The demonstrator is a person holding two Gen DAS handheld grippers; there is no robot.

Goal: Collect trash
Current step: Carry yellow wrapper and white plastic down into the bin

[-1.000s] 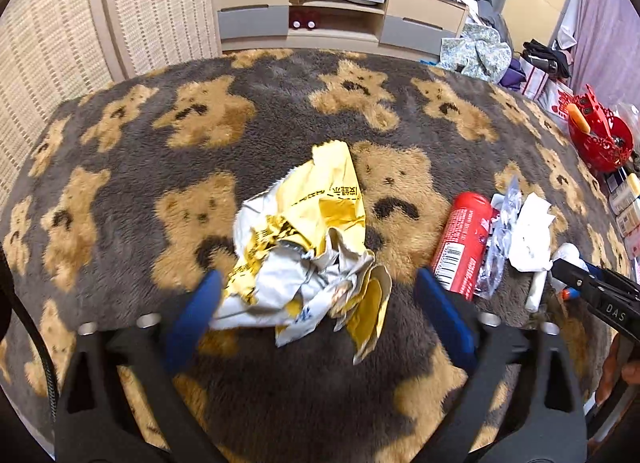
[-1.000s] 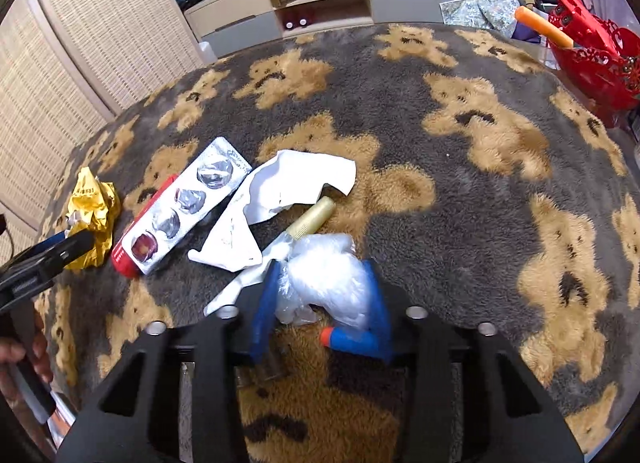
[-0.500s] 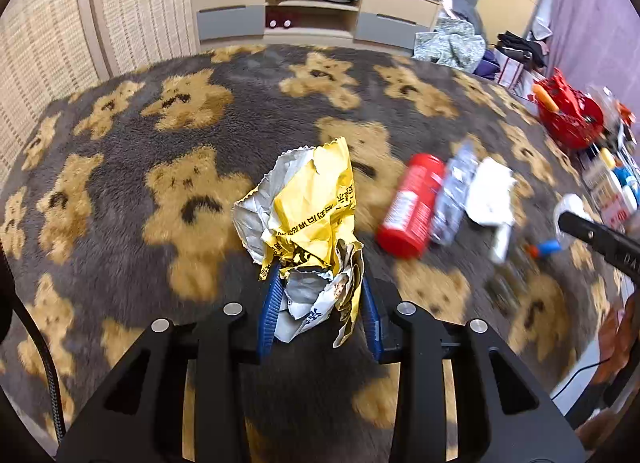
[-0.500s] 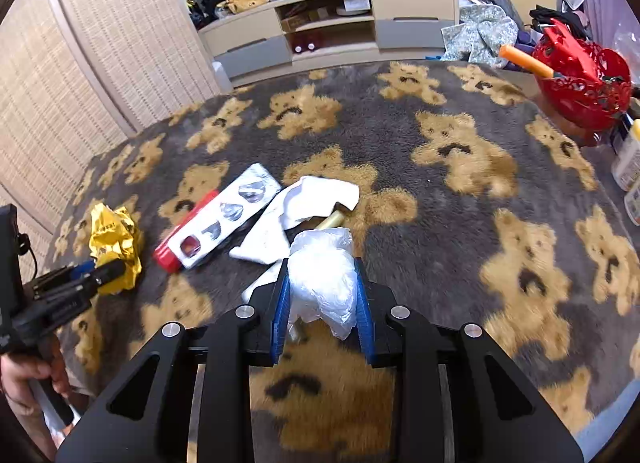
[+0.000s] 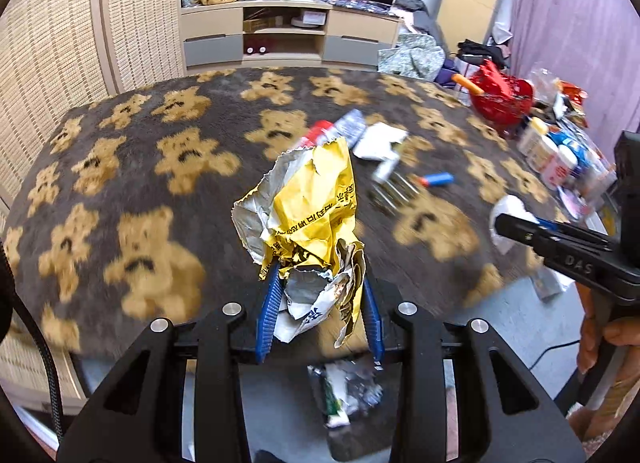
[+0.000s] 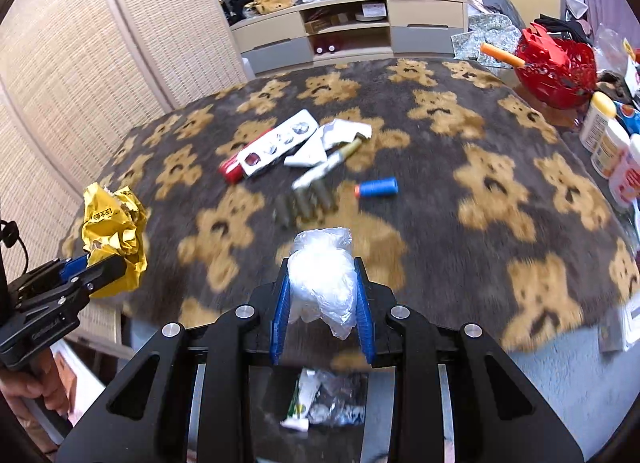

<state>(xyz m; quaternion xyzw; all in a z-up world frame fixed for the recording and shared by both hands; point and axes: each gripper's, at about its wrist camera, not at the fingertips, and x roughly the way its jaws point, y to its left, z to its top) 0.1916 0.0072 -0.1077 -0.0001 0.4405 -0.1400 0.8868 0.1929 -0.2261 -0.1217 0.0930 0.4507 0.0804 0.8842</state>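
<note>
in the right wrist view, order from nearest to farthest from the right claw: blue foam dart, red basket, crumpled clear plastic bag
1. Crumpled clear plastic bag, in the right claw.
2. Blue foam dart, mid-blanket, slightly right.
3. Red basket, far right corner.

Crumpled wrapper (image 5: 310, 223): yellow printed outside, silvery foil inside, glossy. Bunched bag (image 6: 322, 283): thin clear plastic film, shiny. Blanket (image 6: 460, 223): plush, fuzzy cloth, matt. Gripper pads (image 5: 269, 303): ribbed blue plastic. Basket (image 6: 556, 63): glossy red plastic.
</note>
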